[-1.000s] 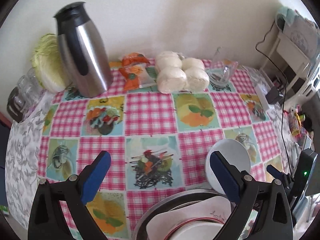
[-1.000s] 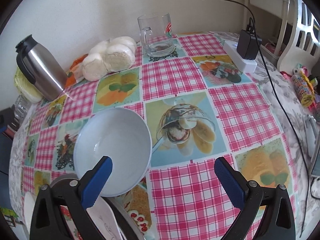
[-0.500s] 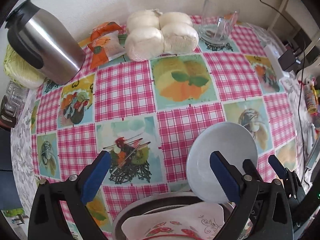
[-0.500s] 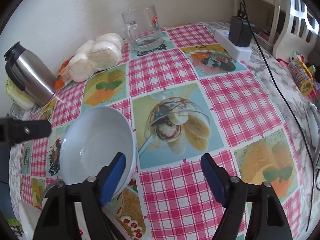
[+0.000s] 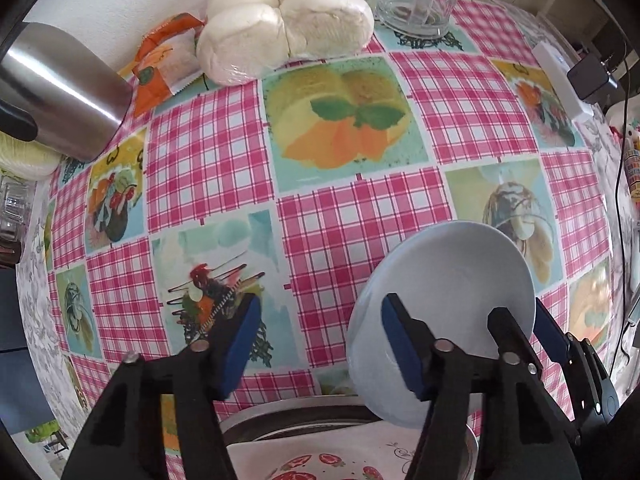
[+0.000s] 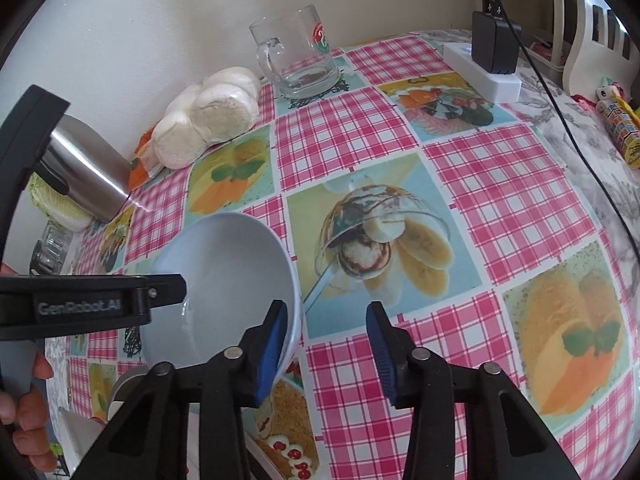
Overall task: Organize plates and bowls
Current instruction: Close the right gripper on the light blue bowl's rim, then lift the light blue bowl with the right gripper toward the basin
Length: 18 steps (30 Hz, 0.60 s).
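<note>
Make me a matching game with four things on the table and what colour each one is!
Things:
1. bowl
2. thermos jug
3. glass mug
4. charger plug

Colours:
a. black
b. see-through
c. pale blue-white
d. shiny silver

Pairs: 1-c, 2-d, 3-b, 4-a

The bowl [image 6: 224, 280] was tilted at the near edge of the table [image 6: 500, 200], over a metal basin [image 5: 280, 420] with a plate [image 5: 320, 460] in it. Buns [image 6: 208, 116] were lined up along the back wall, thermos [image 6: 80, 168] left of them, mug [image 6: 300, 60] right, power strip [image 6: 480, 72] further right.
</note>
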Available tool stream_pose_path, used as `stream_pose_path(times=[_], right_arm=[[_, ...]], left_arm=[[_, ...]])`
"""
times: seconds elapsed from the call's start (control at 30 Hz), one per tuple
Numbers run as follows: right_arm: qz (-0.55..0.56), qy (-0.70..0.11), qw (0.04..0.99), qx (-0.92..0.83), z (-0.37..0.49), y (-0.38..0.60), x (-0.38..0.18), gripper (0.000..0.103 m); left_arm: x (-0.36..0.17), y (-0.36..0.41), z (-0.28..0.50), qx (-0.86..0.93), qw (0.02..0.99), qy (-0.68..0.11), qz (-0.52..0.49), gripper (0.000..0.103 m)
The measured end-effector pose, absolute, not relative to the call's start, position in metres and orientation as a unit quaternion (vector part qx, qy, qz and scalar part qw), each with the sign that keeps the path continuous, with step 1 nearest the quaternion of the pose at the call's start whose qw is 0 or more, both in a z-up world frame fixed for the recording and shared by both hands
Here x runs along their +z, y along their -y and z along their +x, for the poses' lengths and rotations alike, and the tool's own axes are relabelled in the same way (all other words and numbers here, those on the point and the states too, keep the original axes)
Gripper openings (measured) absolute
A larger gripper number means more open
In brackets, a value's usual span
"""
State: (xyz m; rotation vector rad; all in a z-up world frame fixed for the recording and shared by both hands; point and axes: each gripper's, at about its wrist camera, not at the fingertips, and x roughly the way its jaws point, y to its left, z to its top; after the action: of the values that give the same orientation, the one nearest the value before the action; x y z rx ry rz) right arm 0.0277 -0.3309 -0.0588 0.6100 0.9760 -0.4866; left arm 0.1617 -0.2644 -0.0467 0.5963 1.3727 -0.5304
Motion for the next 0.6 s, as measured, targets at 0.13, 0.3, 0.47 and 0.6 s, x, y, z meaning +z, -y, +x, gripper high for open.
stream_pose_path(times=[0.13,0.3,0.47,0.6], right_arm=[[0.295,-0.455,0.812,-0.217,0.028,0.33,-0.061,0.031],[0.308,-0.453,0.815,-0.19,0.032,0.326,-0.064,0.021],[0.311,-0.462,0.812,-0.175,0.037,0.322,-0.069,0.021],[0.315,-0.46,0.812,-0.174,0.036,0.322,-0.068,0.021]], left_arm=[[-0.054,0.264,0.165,-0.252,0.691,-0.628,0.254,0.046],[-0.059,0.271,0.162,-0.266,0.678,-0.634,0.262,0.033],[-0.067,0.284,0.155,-0.282,0.664,-0.636,0.274,0.031],[-0.07,0.294,0.146,-0.287,0.661,-0.631,0.287,0.026]])
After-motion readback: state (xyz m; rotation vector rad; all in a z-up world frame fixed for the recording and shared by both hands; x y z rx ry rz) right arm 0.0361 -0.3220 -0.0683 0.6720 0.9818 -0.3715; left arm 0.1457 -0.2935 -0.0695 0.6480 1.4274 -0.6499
